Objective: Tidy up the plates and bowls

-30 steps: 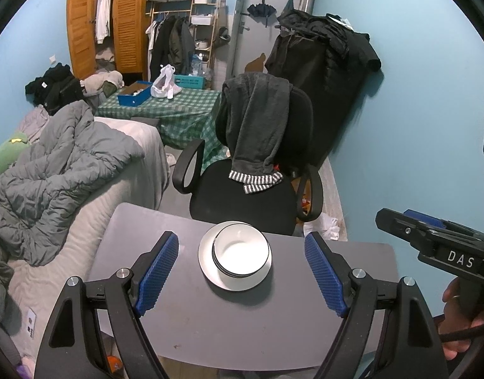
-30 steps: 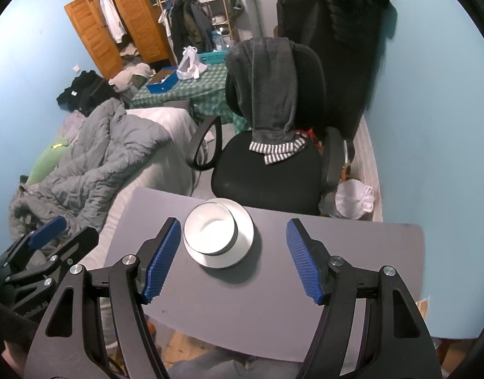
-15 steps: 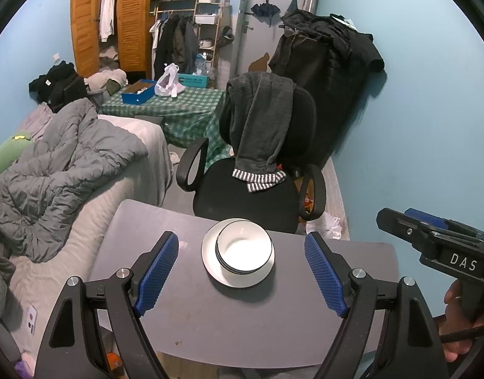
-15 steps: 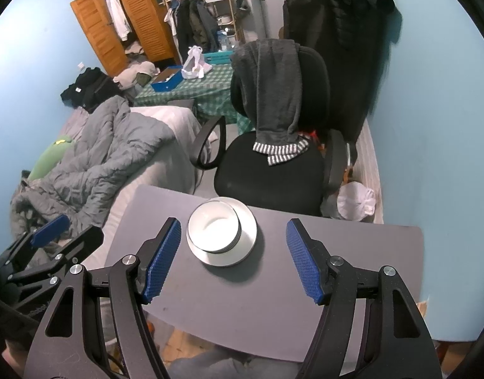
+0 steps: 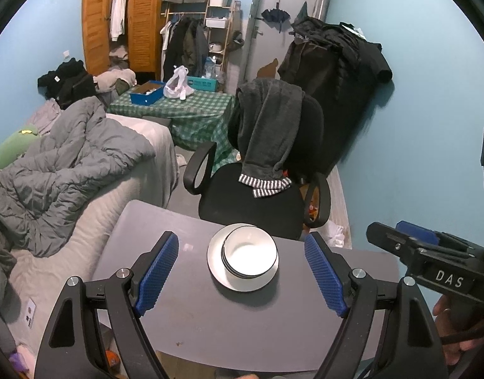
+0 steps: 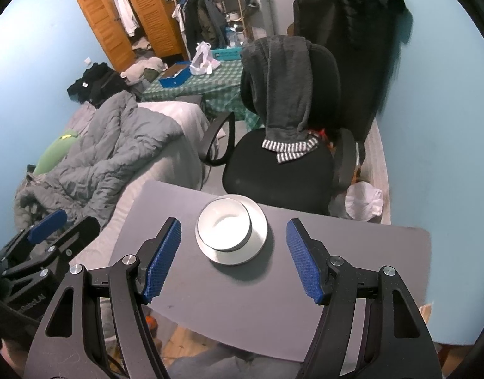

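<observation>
A white bowl [image 5: 249, 257] with a dark rim sits inside a white plate [image 5: 219, 271] near the far edge of a grey table [image 5: 210, 322]. My left gripper [image 5: 242, 273] hovers above the table, open, its blue pads wide apart on either side of the stack and touching nothing. In the right wrist view the same bowl [image 6: 224, 225] rests on the plate [image 6: 257, 240]. My right gripper [image 6: 234, 260] is also open and holds nothing, with the stack just beyond its pads. Each gripper shows at the edge of the other's view.
A black office chair [image 5: 257, 195] draped with a grey garment stands just behind the table. A bed with a grey duvet [image 5: 68, 164] lies to the left. A blue wall [image 5: 415, 158] runs along the right. A green checked table [image 5: 191, 113] stands further back.
Both views shifted slightly, so the plate and bowl sit a little further right in the frames. Both grippers stayed open with nothing held.
</observation>
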